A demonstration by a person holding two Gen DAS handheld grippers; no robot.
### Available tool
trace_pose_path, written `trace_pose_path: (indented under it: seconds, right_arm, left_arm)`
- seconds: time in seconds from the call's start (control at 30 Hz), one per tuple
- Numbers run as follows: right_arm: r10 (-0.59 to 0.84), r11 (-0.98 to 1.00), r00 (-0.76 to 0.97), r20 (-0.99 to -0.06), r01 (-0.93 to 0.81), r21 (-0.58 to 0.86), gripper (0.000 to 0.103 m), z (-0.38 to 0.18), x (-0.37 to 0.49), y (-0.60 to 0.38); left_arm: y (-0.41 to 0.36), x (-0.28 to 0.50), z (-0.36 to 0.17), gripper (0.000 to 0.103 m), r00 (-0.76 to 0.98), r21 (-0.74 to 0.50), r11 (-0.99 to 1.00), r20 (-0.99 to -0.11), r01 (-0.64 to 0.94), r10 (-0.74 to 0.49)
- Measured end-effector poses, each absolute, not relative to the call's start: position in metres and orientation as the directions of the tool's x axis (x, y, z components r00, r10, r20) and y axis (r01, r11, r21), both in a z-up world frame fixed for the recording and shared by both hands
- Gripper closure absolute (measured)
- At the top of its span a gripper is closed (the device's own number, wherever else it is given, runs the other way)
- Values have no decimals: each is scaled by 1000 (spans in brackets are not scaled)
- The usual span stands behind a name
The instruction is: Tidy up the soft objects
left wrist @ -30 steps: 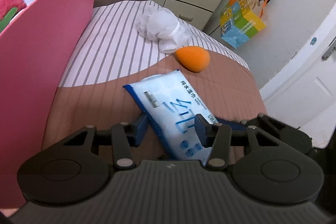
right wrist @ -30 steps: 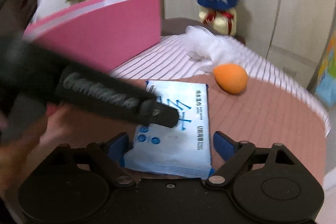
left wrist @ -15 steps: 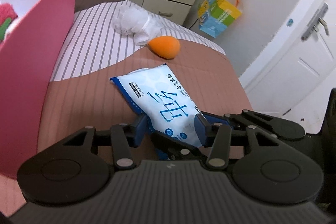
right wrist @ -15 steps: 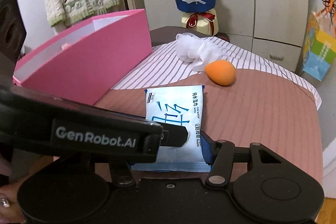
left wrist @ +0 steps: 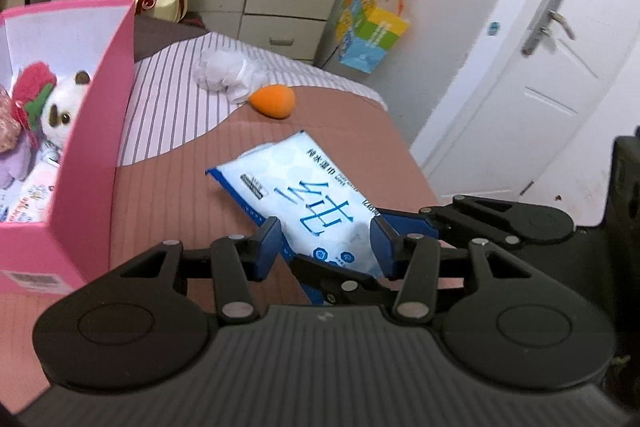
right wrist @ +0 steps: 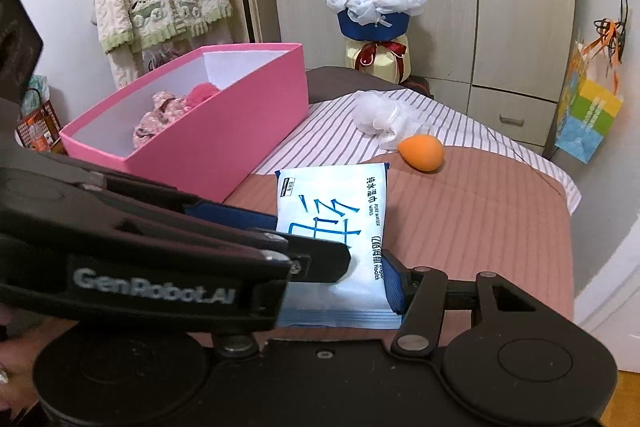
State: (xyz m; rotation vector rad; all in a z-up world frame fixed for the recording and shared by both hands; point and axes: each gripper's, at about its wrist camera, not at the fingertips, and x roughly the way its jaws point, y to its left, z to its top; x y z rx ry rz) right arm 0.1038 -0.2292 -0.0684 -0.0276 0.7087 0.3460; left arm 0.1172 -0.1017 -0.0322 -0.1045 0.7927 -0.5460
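Both of your grippers hold one wet-wipe pack [left wrist: 308,195] at its near end. The left gripper [left wrist: 326,247] has its blue pads pressed against the two long sides of the pack, jaws partly closed to the pack's width. The right gripper [right wrist: 360,279] grips the same end from the other side: its right pad sits against the pack's edge, while its left pad is hidden behind the left gripper's body, so you can confirm contact on one side only. The far end of the pack tilts up and forward, apparently clear of the brown striped bed cover [left wrist: 172,195]; a two-handed hold suits so floppy a pack, which would sag from a single pinch.

The likely destination is the pink box [right wrist: 224,131], open-topped, standing on the bed to the left of the pack. It already contains a panda plush [left wrist: 64,107], a red fuzzy item [left wrist: 34,83] and a pink floral fabric item [right wrist: 160,111].

Still loose on the bed beyond the pack lie an orange egg-shaped sponge [left wrist: 274,100] and, just behind and touching it, a white mesh bath puff [left wrist: 224,73].

Obstacles: the box's near wall stands high between the pack and the box interior, so you would probably need to carry the pack over the rim. The two grippers are crowded together at one end and may hinder each other on release. A bouquet [right wrist: 374,7] and wardrobe doors stand well behind.
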Motion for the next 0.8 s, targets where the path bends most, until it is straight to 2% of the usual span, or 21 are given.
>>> trace_pose_path:
  seconds: [0.13,0.33,0.4,0.47,0.63,0.8]
  right_arm:
    - [301,939,700,-648,-334,75,43,-55,83,-221]
    - [328,918,725,-606,-397,21,46,-28,47,-199]
    - [341,908,735,-586,-420,1,68,-18,38,-191]
    - [346,904,744,-571,-427,-9,70,-9,37,-183]
    - [382,903,645,-662,-414,118,70,-35,66,-186]
    - [449,888,556,-700,-366,279,66,-66,70,-205]
  left_arm:
    - [-89,98,-17,57,546,-306,833,-642,461,-538]
    - [-66,66,13,57,529,-310,795,-614,521,-586]
    - [-60,58,23,57,555,-287,798,-594,530,-582]
    - [-51,59,25,57,554,-301,803,-598,515,-580]
    - [-32,76,0,57,535,-355,821,-629,447,-564]
    - [-15,77,-27,57,519,-353,827,-652,437,-553]
